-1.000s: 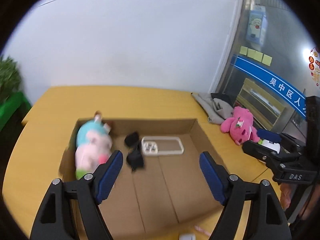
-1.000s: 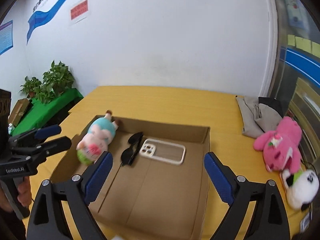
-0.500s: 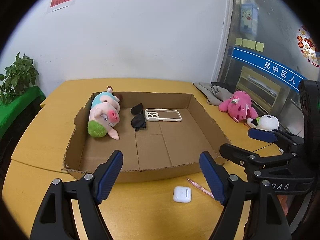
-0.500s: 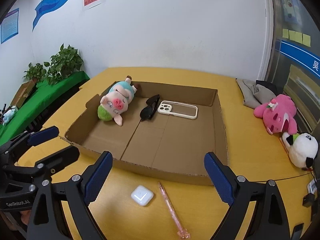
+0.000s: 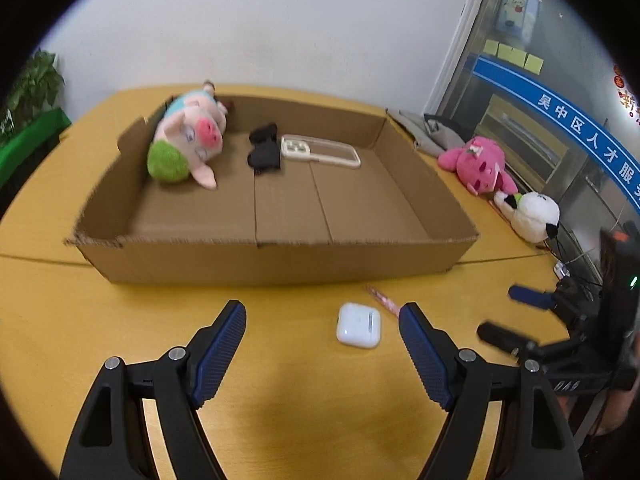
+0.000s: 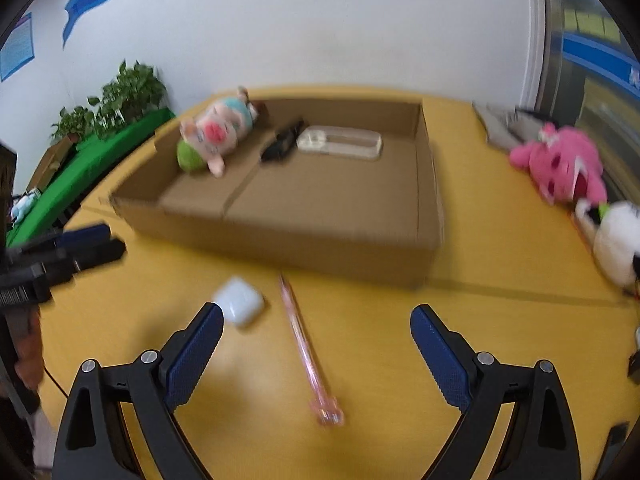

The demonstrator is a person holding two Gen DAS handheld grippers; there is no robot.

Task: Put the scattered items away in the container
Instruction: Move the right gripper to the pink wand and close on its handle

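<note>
Nearest us, our left gripper (image 5: 322, 320) and right gripper (image 6: 316, 322) both hang wide open and empty over the yellow table (image 5: 48, 320), with the white earbud case (image 5: 358, 325) and the pink pen (image 6: 306, 350) lying between their fingers. Just beyond stands the shallow cardboard box (image 5: 276, 262), holding a plush pig (image 5: 188, 146), black sunglasses (image 5: 264, 150) and a clear phone case (image 5: 320, 152) near its far wall. Farther right, outside the box, a pink plush (image 5: 478, 164) and a panda plush (image 5: 532, 212) lie on the table.

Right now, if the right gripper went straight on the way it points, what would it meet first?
Probably the pink pen lying on the table between the right gripper's open jaws; the cardboard box lies beyond.
</note>
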